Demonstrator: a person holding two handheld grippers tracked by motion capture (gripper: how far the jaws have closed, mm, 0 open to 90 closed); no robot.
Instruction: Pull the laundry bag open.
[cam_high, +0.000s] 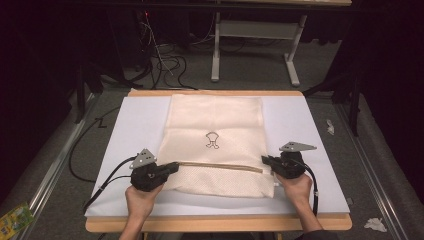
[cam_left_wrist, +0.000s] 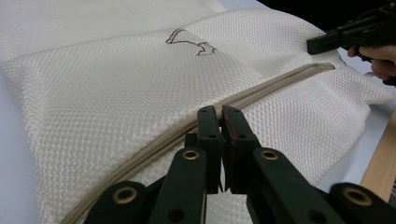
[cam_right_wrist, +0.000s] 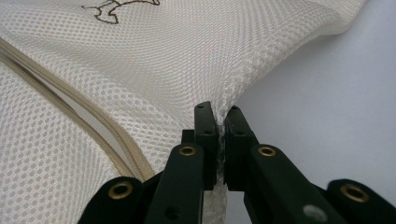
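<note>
A cream mesh bag (cam_high: 215, 120) with a small brown embroidered mark (cam_high: 212, 140) lies flat on the table. A beige zipper (cam_high: 220, 166) runs across its near part. My left gripper (cam_high: 175, 166) is at the zipper's left end. Seen from the left gripper view, its jaws (cam_left_wrist: 220, 114) are shut on the zipper (cam_left_wrist: 280, 81). My right gripper (cam_high: 265, 160) is at the bag's right edge. There it (cam_right_wrist: 220, 114) pinches a fold of mesh (cam_right_wrist: 187, 56), lifting the fabric slightly. The zipper (cam_right_wrist: 70, 107) passes left of it. The right gripper (cam_left_wrist: 315, 44) also appears far off in the left gripper view.
A white sheet (cam_high: 135, 130) covers the wooden table (cam_high: 215, 223) under the bag. Cables (cam_high: 165, 65) and a white desk frame (cam_high: 215, 55) stand on the floor beyond. Crumpled paper (cam_high: 375, 224) lies at the right and a green packet (cam_high: 15, 217) at the left.
</note>
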